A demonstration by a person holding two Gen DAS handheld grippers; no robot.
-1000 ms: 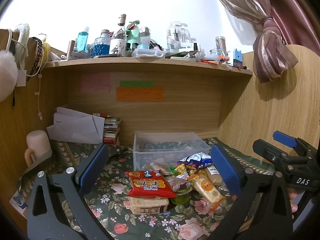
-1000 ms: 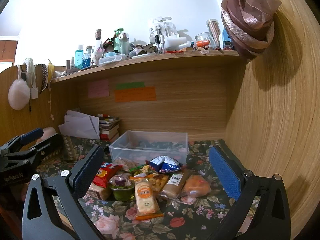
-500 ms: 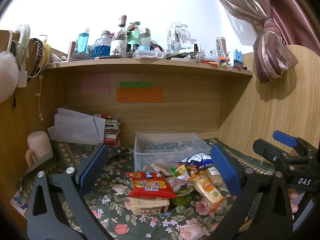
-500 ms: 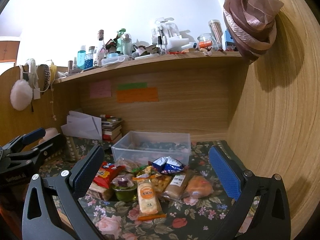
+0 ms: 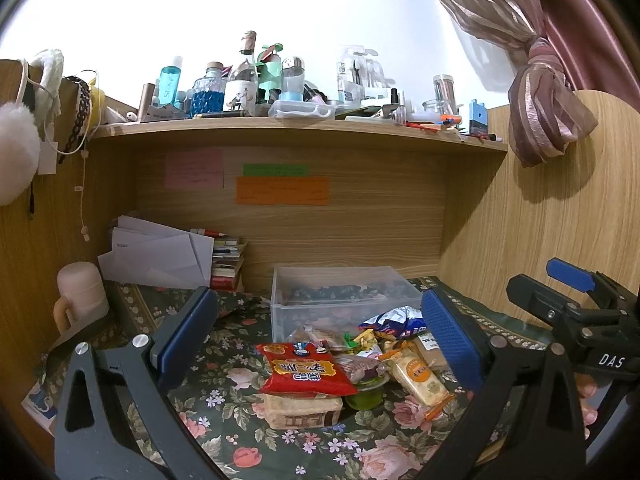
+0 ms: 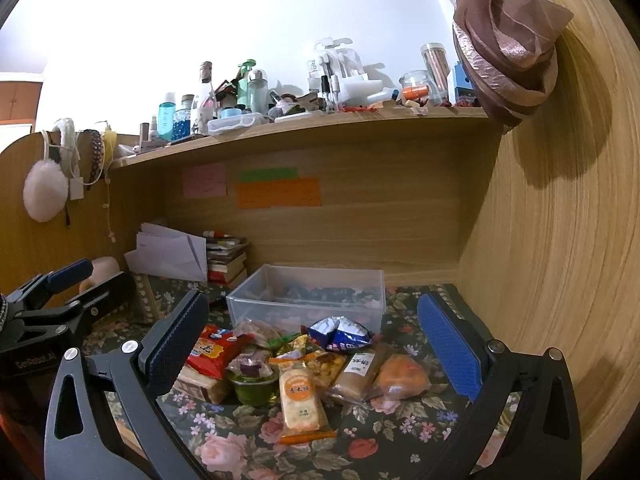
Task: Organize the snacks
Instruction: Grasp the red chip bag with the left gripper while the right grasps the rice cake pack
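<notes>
Floral tablecloth (image 6: pixel 256 444) bears snack pile (image 6: pixel 296 364) before clear bin (image 6: pixel 304 300); left gripper (image 5: pixel 316 336) and right gripper (image 6: pixel 308 344) gape empty.

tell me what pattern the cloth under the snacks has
Dark green with pink and red roses and small white flowers, on the tablecloth; clearest in the right wrist view.

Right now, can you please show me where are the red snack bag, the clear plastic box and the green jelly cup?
red snack bag (image 5: pixel 306 370): left wrist view, middle of its printed front.
clear plastic box (image 6: pixel 308 312): right wrist view, front wall.
green jelly cup (image 6: pixel 253 390): right wrist view, its side.
</notes>
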